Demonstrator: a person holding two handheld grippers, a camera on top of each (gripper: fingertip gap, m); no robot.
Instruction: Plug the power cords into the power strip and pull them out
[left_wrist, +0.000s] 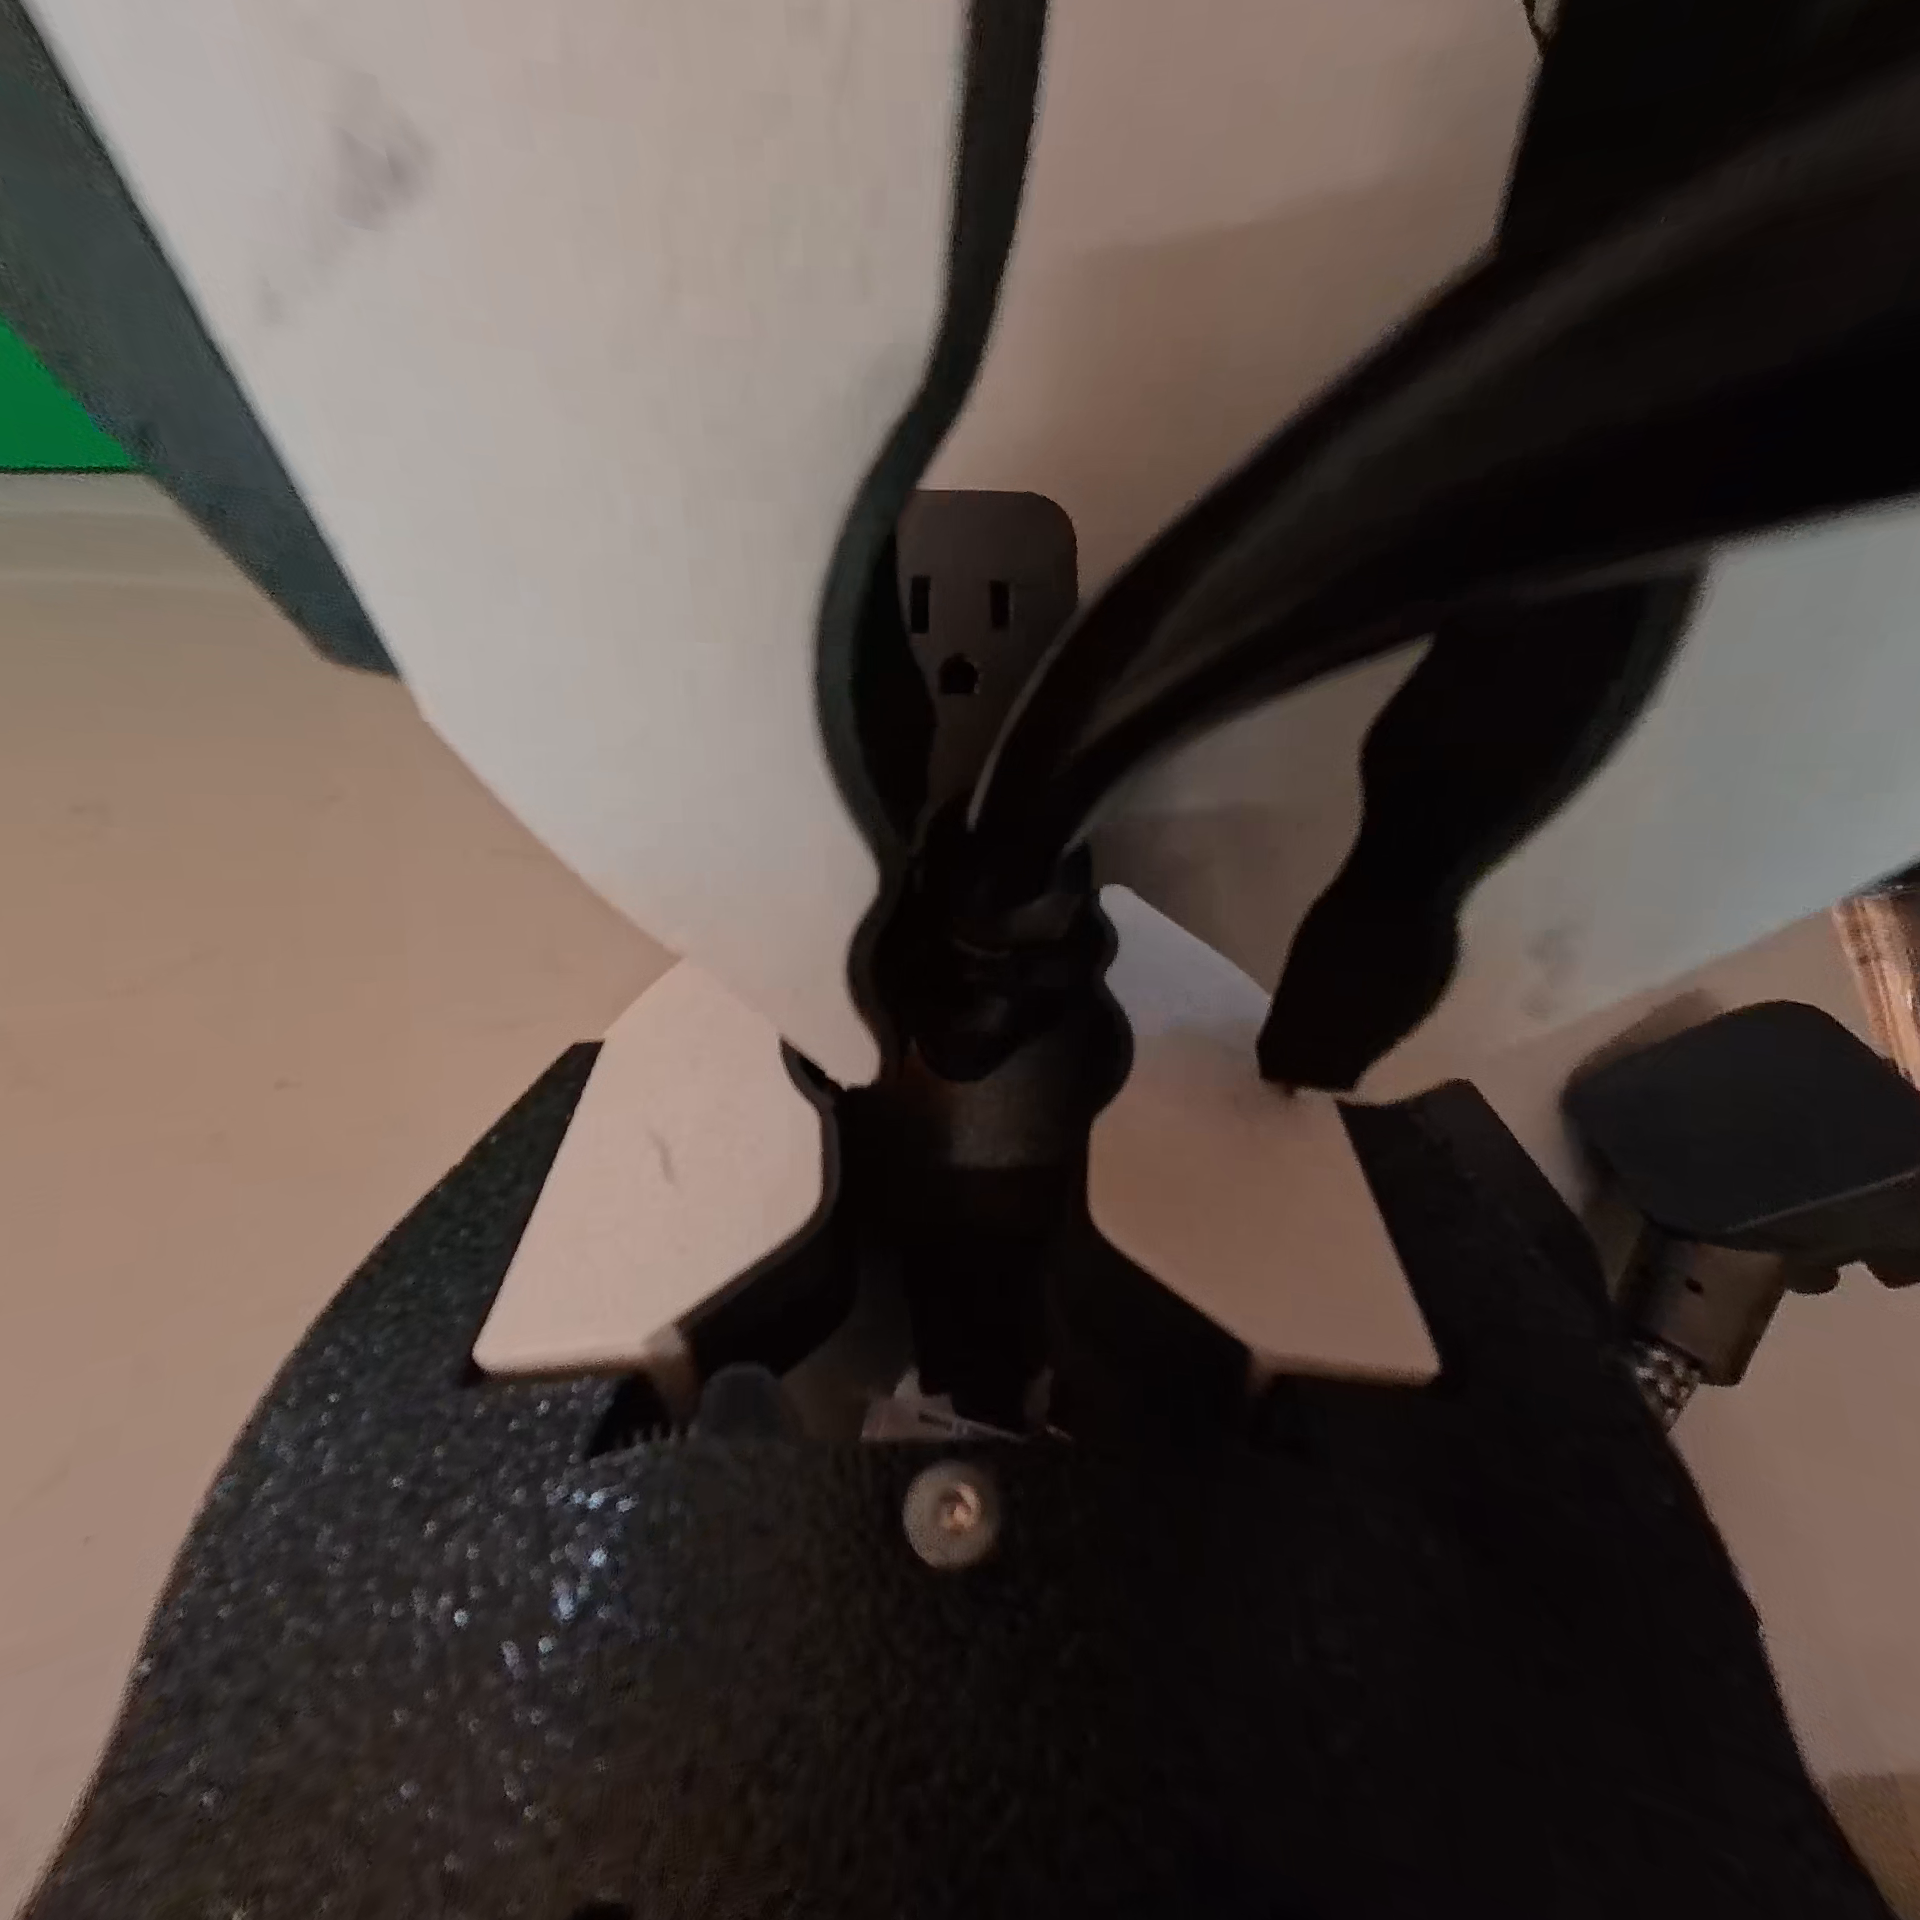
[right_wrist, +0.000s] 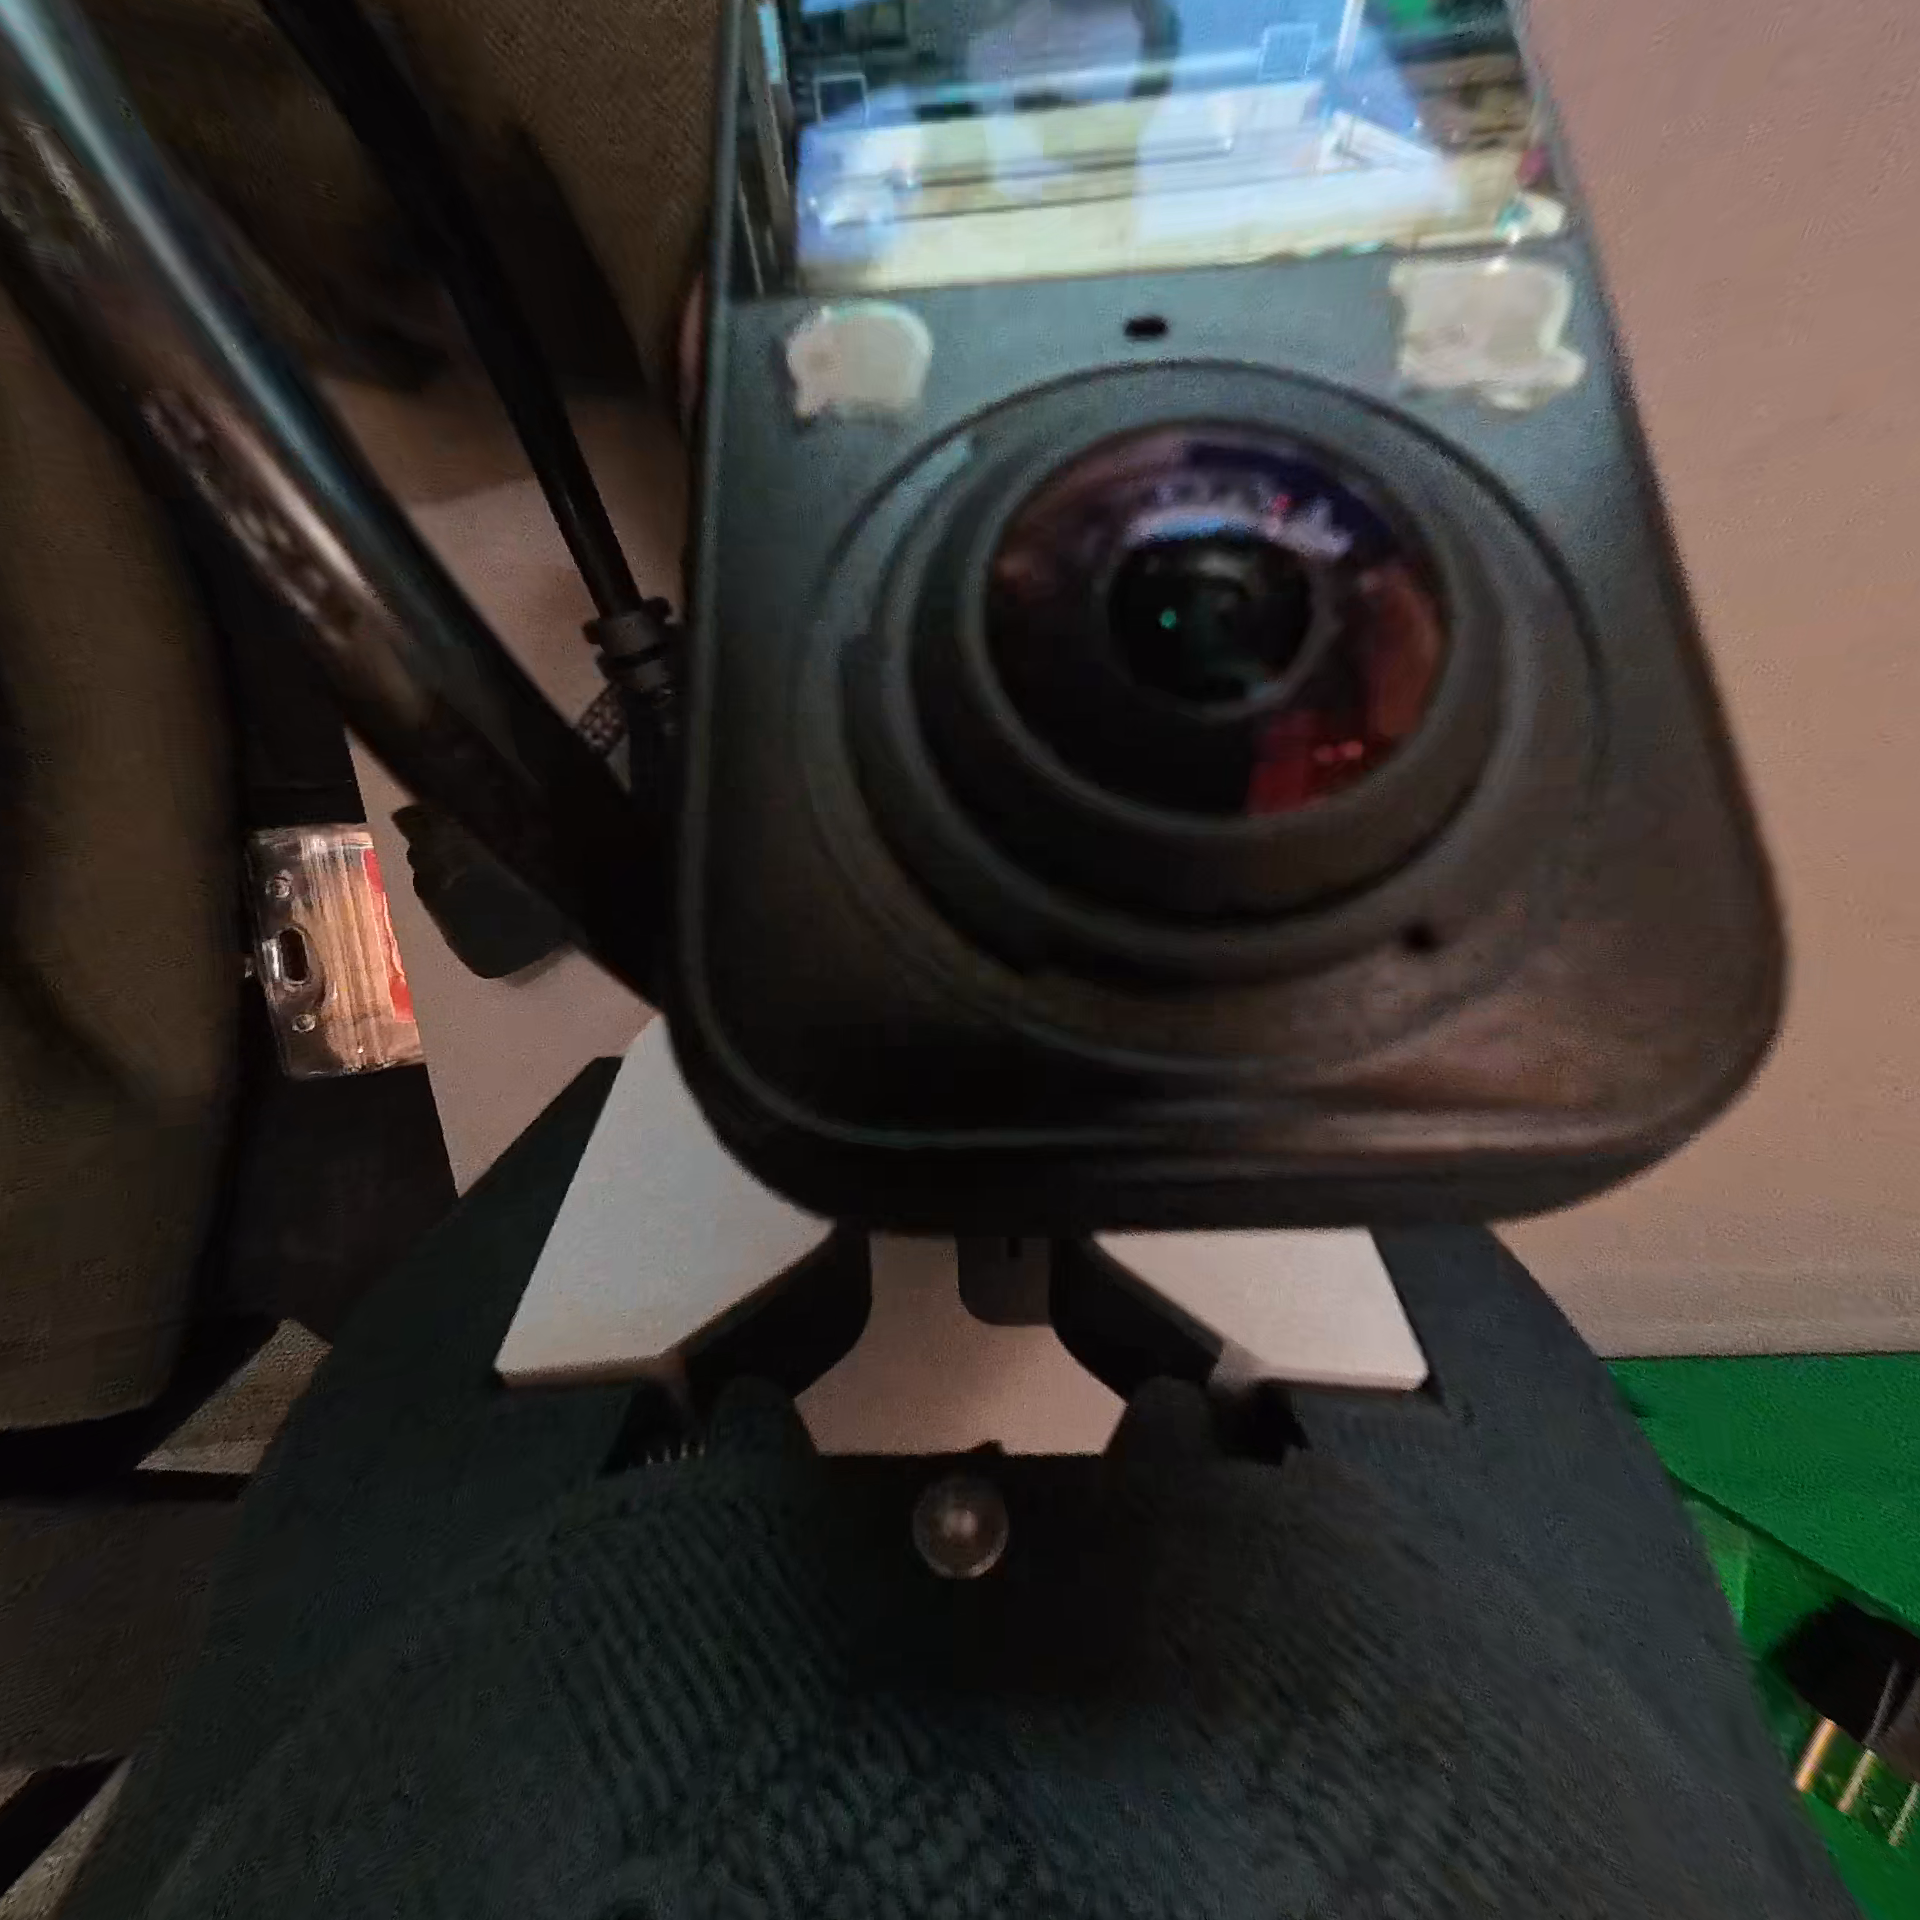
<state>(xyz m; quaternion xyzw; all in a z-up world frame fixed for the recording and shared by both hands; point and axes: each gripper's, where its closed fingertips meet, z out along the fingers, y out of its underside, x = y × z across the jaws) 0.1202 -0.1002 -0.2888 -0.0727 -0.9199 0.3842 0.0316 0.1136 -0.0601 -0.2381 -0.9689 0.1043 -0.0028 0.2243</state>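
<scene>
In the left wrist view my left gripper (left_wrist: 987, 987) is shut on a black plug (left_wrist: 987, 1132). The plug's thick black cord (left_wrist: 1455, 468) rises to the upper right. Beyond the plug, the black power strip (left_wrist: 982, 613) shows one free outlet; I cannot tell whether the plug's prongs are in the strip. The right gripper (left_wrist: 1086, 1049) comes in from above, open. Its white fingers (left_wrist: 520, 520) with wavy black pads straddle the plug and cord. In the right wrist view its fingertips are hidden behind the left gripper's camera (right_wrist: 1216, 675).
The tan table (left_wrist: 208, 935) has a dark edge and a green surface (left_wrist: 52, 416) at the far left. A braided cable connector (left_wrist: 1683, 1299) sits at the right. In the right wrist view, black cables (right_wrist: 312, 520) and a small clear module (right_wrist: 332, 945) hang left, with green surface (right_wrist: 1766, 1455) lower right. My hands' fingertips stand some 6 cm from each other.
</scene>
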